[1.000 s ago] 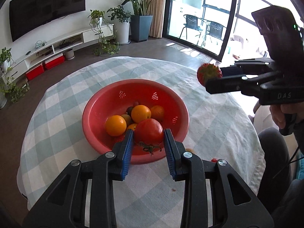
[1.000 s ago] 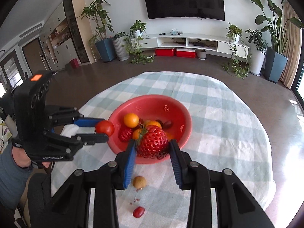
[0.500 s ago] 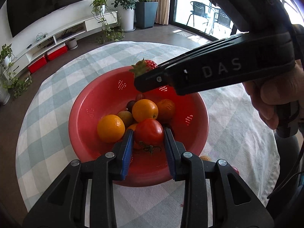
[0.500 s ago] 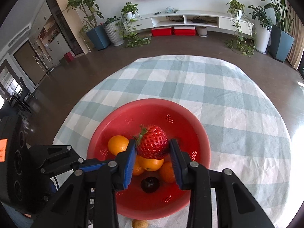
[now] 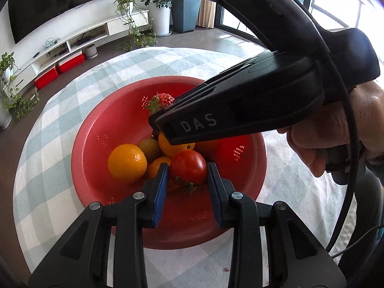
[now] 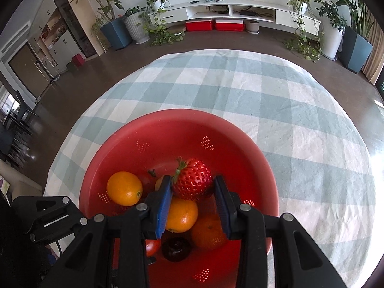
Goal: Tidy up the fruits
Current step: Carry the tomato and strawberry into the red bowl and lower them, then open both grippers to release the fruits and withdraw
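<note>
The left gripper (image 5: 188, 180) is clenched on a red tomato (image 5: 189, 166), whose green calyx points back toward the camera, and holds it over the near side of a red perforated colander (image 5: 91, 129) that sits on a round table covered with a pale green-and-white checked tablecloth (image 5: 60, 100). The right gripper (image 6: 193, 192) grasps a strawberry (image 6: 193, 180) between its blue pads (image 6: 163, 204), leafy cap turned to the left, above the fruit heaped in the colander (image 6: 168, 129). In the left wrist view the right gripper's black body, marked DAS, crosses from the right over the bowl, with the strawberry (image 5: 162, 100) showing past its tip and the person's right hand (image 5: 336, 129) wrapped around the handle. Beneath the two grippers lie several oranges (image 6: 124, 188), a dark plum-like fruit (image 6: 176, 248), and another small tomato (image 6: 152, 246) partly hidden under the right gripper's left finger.
</note>
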Tool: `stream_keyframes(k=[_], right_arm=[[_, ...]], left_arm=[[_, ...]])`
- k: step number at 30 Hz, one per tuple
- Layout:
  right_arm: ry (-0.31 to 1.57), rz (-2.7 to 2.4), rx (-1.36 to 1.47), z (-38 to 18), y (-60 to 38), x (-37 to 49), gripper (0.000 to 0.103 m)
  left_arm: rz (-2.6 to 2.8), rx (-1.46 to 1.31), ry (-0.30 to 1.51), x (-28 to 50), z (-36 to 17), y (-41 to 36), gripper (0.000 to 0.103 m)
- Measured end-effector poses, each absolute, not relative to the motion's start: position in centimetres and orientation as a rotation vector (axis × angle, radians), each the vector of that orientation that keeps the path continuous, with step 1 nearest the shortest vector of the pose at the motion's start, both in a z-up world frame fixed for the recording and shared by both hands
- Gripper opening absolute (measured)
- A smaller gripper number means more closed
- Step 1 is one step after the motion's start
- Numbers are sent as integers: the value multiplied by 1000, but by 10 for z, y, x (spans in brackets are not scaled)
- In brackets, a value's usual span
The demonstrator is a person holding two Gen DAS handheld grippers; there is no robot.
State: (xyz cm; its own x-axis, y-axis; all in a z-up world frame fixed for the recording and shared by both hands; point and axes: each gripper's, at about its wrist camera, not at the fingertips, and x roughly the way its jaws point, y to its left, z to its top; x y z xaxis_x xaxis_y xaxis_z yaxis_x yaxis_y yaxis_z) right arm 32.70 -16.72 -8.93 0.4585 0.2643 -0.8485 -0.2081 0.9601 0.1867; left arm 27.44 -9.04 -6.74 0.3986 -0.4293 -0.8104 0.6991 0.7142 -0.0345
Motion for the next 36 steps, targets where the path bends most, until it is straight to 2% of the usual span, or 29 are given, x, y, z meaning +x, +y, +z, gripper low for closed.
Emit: stream_keyframes(k=[10,14,21,24,26,27,29,31,36], right_arm=[[1056,292,27,-91,-160,330,39],[1047,288,13,-91,-159,328,41],[1036,289,16,-86,-161,321,49],[1022,296,19,-81,-164,312,53],[1001,298,27,-75,-168,304,58],[988,297,37,-71,-171,298,61],[957,300,71,-63,-180,285,67],[922,300,102,-55,-189,268,75],[832,300,94,-46,-202,205,79]], left_arm=[[-718,301,914,279,-72,-88,31],[-705,296,903,278,-71,-87,47],[-697,281,894,275,-68,-87,49],[-691,272,871,267,-62,-82,65],[-681,252,857,262,-57,-76,69],[-676,242,850,260,-55,-73,76],[-666,231,834,252,-53,-67,84],[-666,227,832,242,-55,-62,89],[-629,183,823,218,-62,-45,102]])
